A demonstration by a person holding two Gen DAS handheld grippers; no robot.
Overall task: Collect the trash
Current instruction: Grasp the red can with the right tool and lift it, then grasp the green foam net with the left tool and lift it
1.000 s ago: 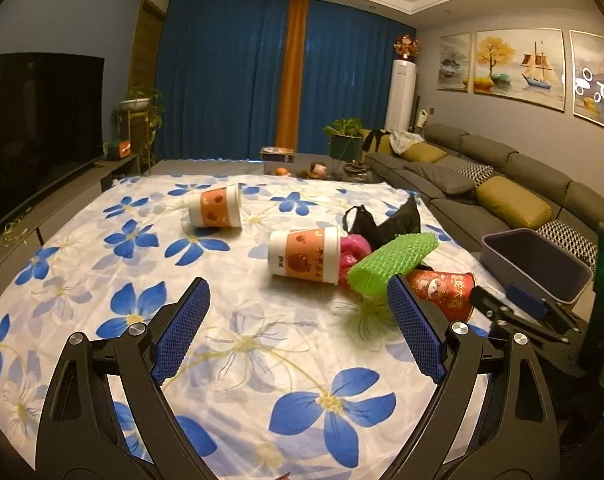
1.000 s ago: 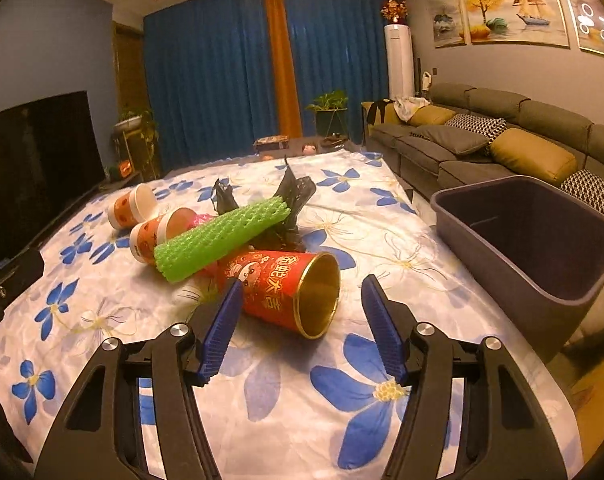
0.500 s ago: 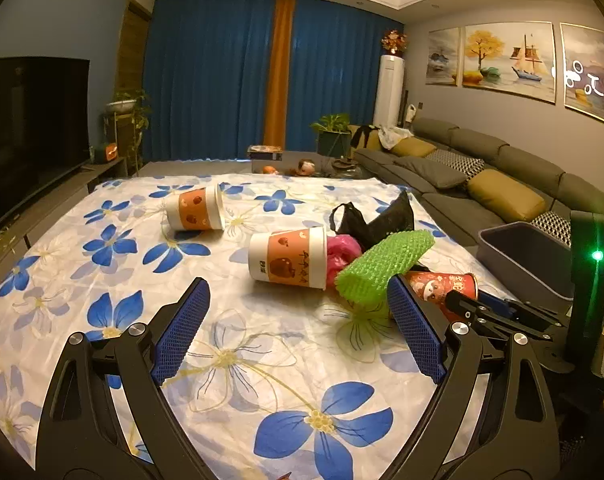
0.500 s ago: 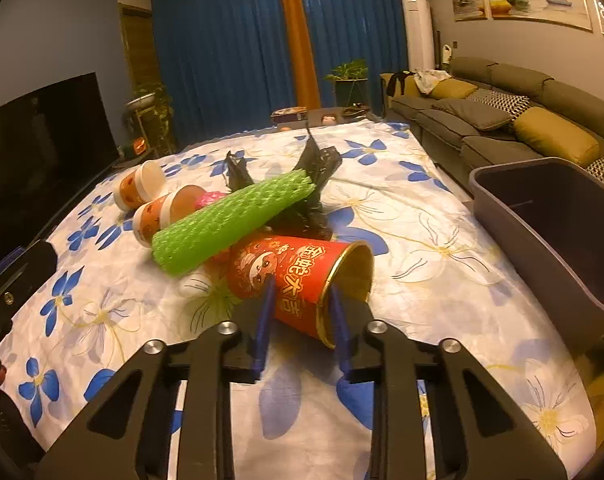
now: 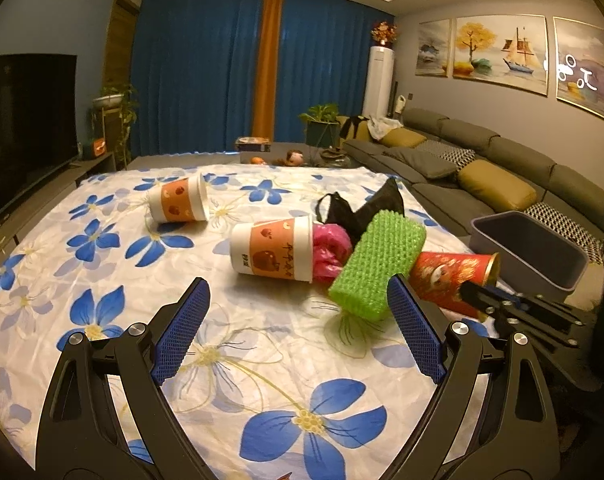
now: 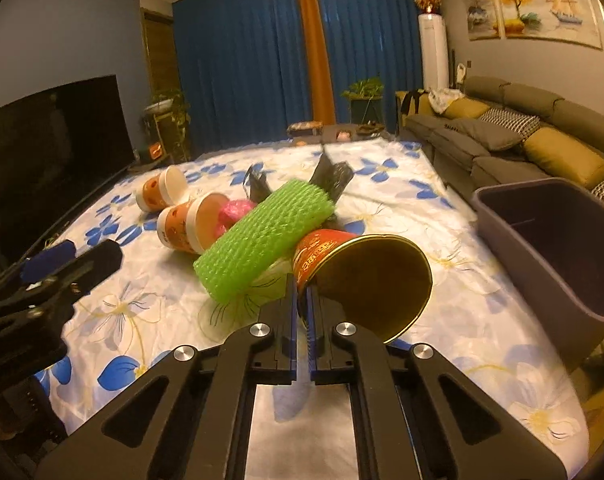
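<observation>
A red paper cup (image 6: 322, 246) with a gold inside lies on its side on the flowered cloth (image 6: 382, 200). My right gripper (image 6: 301, 285) is shut on the cup's rim wall, one finger inside and one outside, and the open end is tipped up toward the camera. A green foam net (image 6: 261, 236) leans on the cup. In the left wrist view the red cup (image 5: 450, 276) and the right gripper (image 5: 476, 295) sit at the right. My left gripper (image 5: 297, 286) hovers open over the cloth, nothing between its pads, just short of the green foam net (image 5: 382, 260).
Two white-and-orange cups (image 5: 269, 248) (image 5: 177, 204) lie on their sides, with a pink bag (image 5: 330, 248) and a black bag (image 5: 366, 208) behind. A grey bin (image 6: 554, 276) stands at the cloth's right edge. A sofa (image 5: 502, 168) runs along the right, a TV (image 5: 21, 120) on the left.
The right jaws went from wide open around the red cup to pinched on its rim, and the cup's mouth tipped up. The left gripper stayed open, edging slightly forward.
</observation>
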